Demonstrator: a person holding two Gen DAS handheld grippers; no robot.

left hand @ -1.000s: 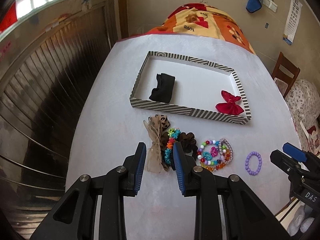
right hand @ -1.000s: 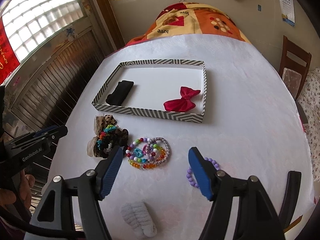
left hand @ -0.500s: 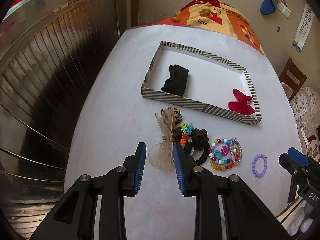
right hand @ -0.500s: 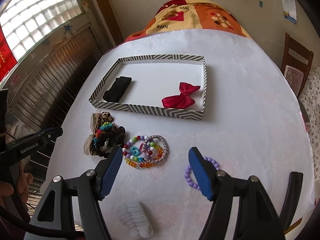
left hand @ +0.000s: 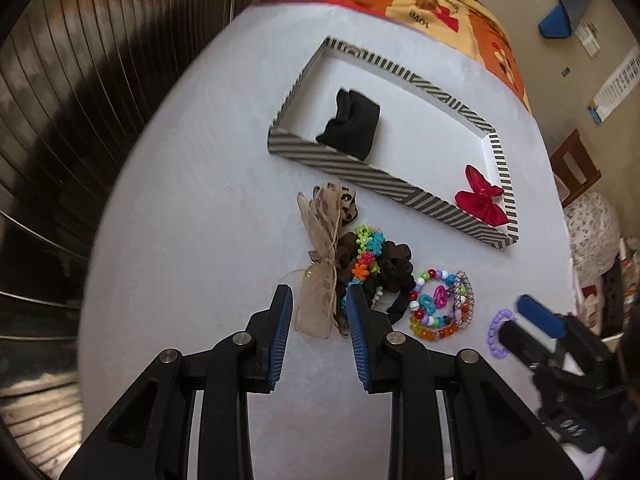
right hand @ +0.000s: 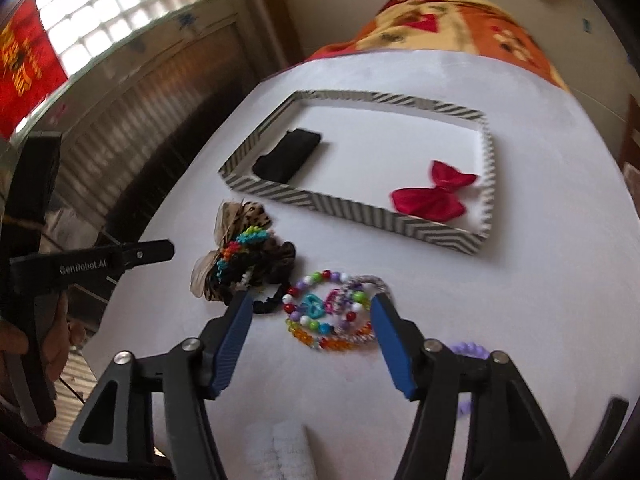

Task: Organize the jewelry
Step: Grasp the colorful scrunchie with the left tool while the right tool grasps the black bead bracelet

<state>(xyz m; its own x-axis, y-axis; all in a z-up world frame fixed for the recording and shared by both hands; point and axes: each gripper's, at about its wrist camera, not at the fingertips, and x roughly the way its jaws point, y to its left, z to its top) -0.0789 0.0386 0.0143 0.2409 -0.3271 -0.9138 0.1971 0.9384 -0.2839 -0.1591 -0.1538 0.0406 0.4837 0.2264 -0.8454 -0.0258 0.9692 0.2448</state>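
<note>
Here, the beaded bracelets (right hand: pixel 334 312) lie low in the frame's centre, between the wide-apart fingers of the right gripper (right hand: pixel 312 312), which grips nothing. The left gripper (left hand: pixel 319 304), partly open and empty, frames the beige bow (left hand: pixel 320 264) below the striped tray (left hand: pixel 360 178).

Bright window (right hand: pixel 120 32) left, wood chair (left hand: pixel 576 168) right, beige walls.

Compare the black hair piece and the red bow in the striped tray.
The black hair piece is matte, blocky and folded; the red bow is shiny, pinched at the middle with two flared loops. The black hair piece lies at the tray's left end, the red bow in the near right corner. Both are fabric and rest inside the tray, apart from each other.
</note>
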